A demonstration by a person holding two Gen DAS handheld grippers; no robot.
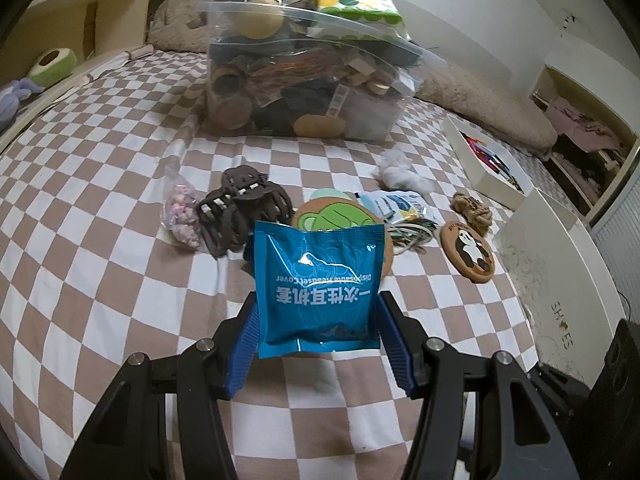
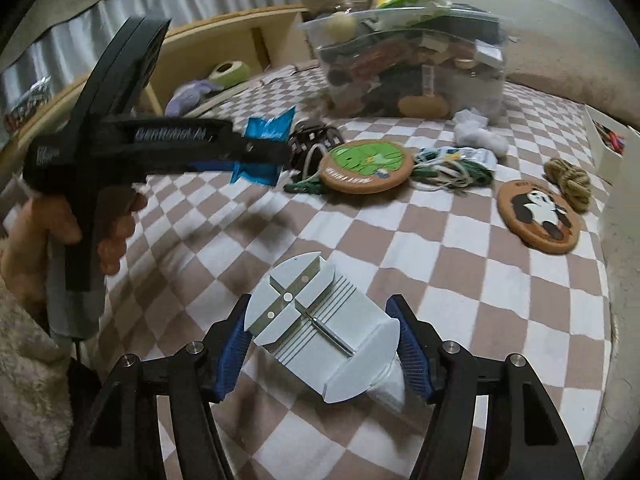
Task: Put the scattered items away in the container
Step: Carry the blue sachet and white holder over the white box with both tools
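Note:
My left gripper (image 1: 318, 312) is shut on a blue foil packet (image 1: 318, 288) and holds it above the checkered bed; it also shows in the right wrist view (image 2: 262, 148). My right gripper (image 2: 322, 336) is shut on a white plastic tool (image 2: 320, 332) with ridges and a metal pin. The clear container (image 1: 304, 80), heaped full, stands at the back (image 2: 412, 64). On the bed lie brown hair claws (image 1: 240, 208), a bead bag (image 1: 180, 216), a green coaster (image 2: 366, 166), a panda coaster (image 2: 540, 216), cords (image 2: 452, 168), a rope knot (image 2: 572, 180) and cotton (image 2: 480, 132).
A white tray of coloured items (image 1: 492, 164) and a white shoe box (image 1: 560, 264) stand at the right. A wooden shelf (image 2: 224, 36) with an avocado toy (image 1: 52, 66) runs along the left. A plush pillow (image 1: 480, 96) lies behind.

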